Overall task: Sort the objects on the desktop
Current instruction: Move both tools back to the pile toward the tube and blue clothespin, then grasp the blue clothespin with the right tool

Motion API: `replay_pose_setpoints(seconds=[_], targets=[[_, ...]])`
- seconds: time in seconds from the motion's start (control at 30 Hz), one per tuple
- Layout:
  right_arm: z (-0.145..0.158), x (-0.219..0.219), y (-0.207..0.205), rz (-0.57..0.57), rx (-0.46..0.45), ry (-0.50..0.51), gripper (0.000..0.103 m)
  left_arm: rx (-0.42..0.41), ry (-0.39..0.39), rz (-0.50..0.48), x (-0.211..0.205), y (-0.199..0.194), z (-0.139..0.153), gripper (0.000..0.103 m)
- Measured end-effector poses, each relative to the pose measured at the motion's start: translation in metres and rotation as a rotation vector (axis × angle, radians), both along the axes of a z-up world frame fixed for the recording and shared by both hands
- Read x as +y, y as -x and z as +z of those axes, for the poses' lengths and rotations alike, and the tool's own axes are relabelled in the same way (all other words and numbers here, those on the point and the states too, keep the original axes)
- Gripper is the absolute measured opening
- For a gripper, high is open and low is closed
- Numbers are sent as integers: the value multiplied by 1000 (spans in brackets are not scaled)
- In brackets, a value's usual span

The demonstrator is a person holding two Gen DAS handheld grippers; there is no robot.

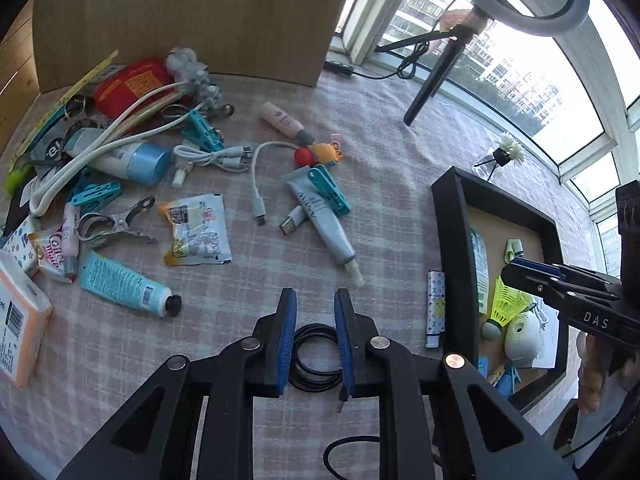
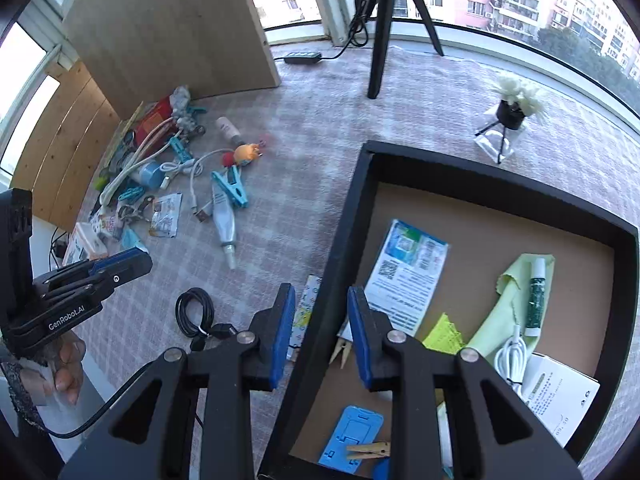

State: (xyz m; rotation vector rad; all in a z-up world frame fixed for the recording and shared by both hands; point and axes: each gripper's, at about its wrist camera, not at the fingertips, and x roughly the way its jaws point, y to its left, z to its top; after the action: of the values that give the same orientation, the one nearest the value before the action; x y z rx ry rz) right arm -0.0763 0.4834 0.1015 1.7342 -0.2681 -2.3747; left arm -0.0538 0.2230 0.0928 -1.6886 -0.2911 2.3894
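My left gripper (image 1: 315,300) is open and hangs above a coiled black cable (image 1: 316,356) that lies on the checked tablecloth; the coil shows between the blue pads, and also in the right wrist view (image 2: 195,312). My right gripper (image 2: 321,296) is open and empty, straddling the left wall of the black tray (image 2: 340,240). A patterned lighter-like stick (image 1: 435,308) lies just outside that wall. The tray (image 1: 452,240) holds a leaflet (image 2: 406,272), green cloth (image 2: 512,300), white cable (image 2: 510,356), blue stand (image 2: 352,436) and clothespins. The right gripper shows in the left view (image 1: 516,270).
A heap of loose items lies at the far left: tubes (image 1: 124,284), teal clips (image 1: 330,190), a metal clip (image 1: 116,220), white cables (image 1: 216,156), sachets (image 1: 198,230), an orange box (image 1: 18,316). A tripod (image 2: 380,28), a wooden board (image 1: 180,12) and a small flower pot (image 2: 510,114) stand beyond.
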Motion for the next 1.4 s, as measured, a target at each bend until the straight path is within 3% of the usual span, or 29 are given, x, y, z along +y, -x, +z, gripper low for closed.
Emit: replay_pose_setpoints(seconds=[0.27, 0.47, 0.93, 1.4], targets=[[-20, -56, 28, 91, -48, 29, 27, -76, -16, -42, -3, -21, -32, 17], [-34, -82, 55, 112, -81, 51, 27, -84, -44, -47, 3, -18, -37, 17], [-63, -109, 127, 140, -86, -52, 27, -88, -88, -26, 18, 23, -50, 17], [-78, -97, 152, 127, -133, 18, 24, -131, -102, 30, 30, 61, -71, 17]])
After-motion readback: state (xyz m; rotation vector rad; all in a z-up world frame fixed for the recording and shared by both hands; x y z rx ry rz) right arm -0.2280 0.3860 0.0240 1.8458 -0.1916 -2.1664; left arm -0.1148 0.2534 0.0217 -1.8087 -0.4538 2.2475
